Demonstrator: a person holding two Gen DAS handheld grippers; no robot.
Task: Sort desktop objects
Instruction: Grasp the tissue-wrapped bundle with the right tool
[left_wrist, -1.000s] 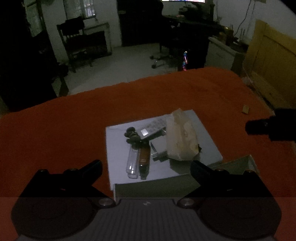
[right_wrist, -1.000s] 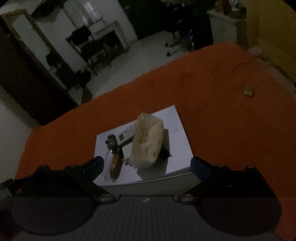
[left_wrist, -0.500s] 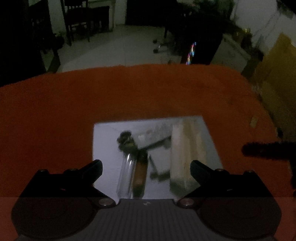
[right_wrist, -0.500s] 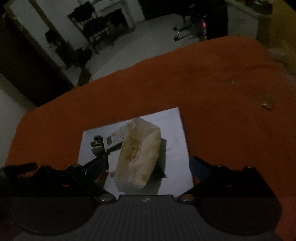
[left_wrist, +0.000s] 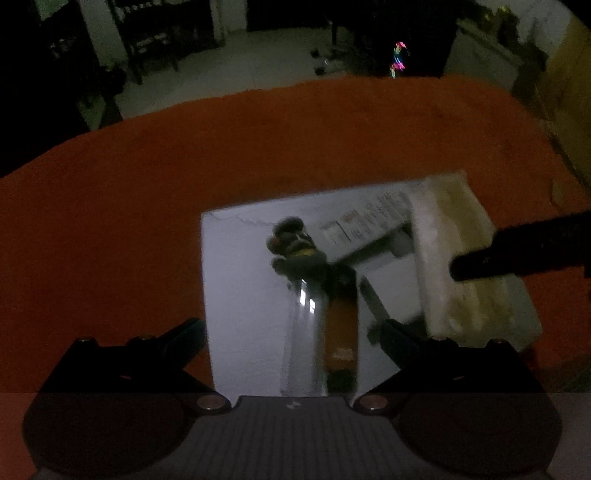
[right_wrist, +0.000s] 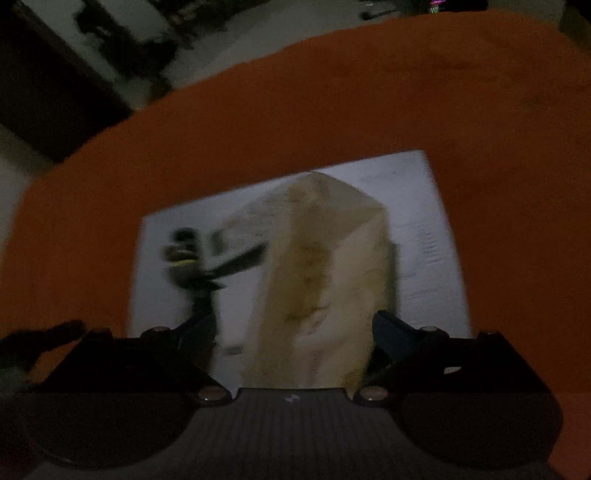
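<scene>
Desktop objects: a small heap lies on a white rectangular paper sheet (left_wrist: 240, 295) spread over the orange cloth-covered surface (left_wrist: 110, 221).
Cream crinkled paper bag (right_wrist: 325, 280): it lies on the right part of the sheet, long side running away from the camera; in the right wrist view it sits between the two spread fingers, and whether they touch it I cannot tell (the frame is blurred).
Clear glass tube (left_wrist: 301, 332): it lies on the sheet just beside a brown amber tube (left_wrist: 340, 332), both pointing toward the left camera.
Dark lumpy small figure (left_wrist: 291, 240): it rests at the far ends of the tubes, touching them.
Printed white card (left_wrist: 365, 225): it lies flat beyond the tubes, its right end under the bag.
Left hand-held gripper (left_wrist: 291, 332): jaws wide apart, holding nothing, low over the near edge of the sheet with the tubes between its fingers.
Right hand-held gripper (right_wrist: 291, 332): jaws spread wide around the near end of the bag; one black finger (left_wrist: 517, 251) shows in the left view against the bag's right side.
</scene>
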